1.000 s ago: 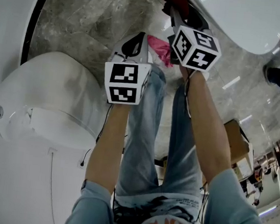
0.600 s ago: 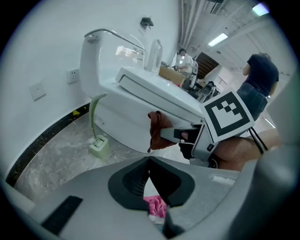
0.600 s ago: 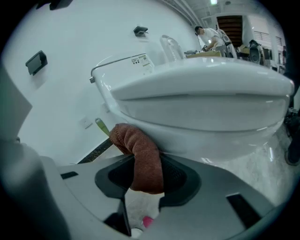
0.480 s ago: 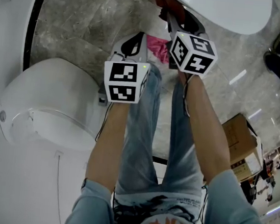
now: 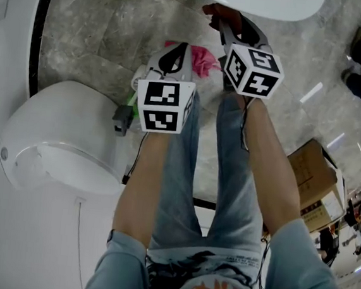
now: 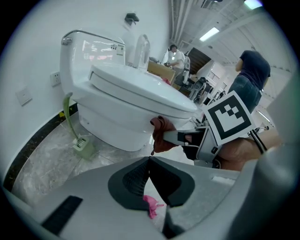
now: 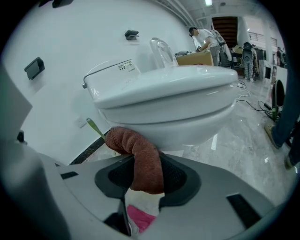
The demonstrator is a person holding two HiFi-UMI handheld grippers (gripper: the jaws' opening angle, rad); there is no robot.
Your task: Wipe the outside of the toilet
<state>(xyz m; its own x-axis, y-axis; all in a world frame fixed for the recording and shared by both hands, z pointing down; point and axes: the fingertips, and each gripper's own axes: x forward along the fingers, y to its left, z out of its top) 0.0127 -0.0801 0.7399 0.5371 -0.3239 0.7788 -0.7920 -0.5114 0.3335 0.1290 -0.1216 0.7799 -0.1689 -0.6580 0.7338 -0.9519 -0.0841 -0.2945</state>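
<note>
Toilet: the white toilet (image 6: 126, 101) stands on the grey marble floor at the far side of the scene, its tank against the wall and its lid down.
Cloth: a brown cloth (image 7: 140, 161) sits at the lower front of the bowl, just under the rim, and seems to touch it.
Progress: the wipe looks under way at the front of the bowl. No streaks or wet marks show, so I cannot tell which parts are finished; the sides, lid and tank probably remain.
Right gripper (image 7: 145, 164): jaws closed tight on the cloth, whose rolled end sticks out past the tips toward the bowl.
Left gripper (image 6: 150, 159): jaws closed tip to tip with nothing between them, held near and left of the right one, apart from the toilet.
Floor below: a pink thing (image 5: 201, 59) lies there; I cannot tell what it is.
</note>
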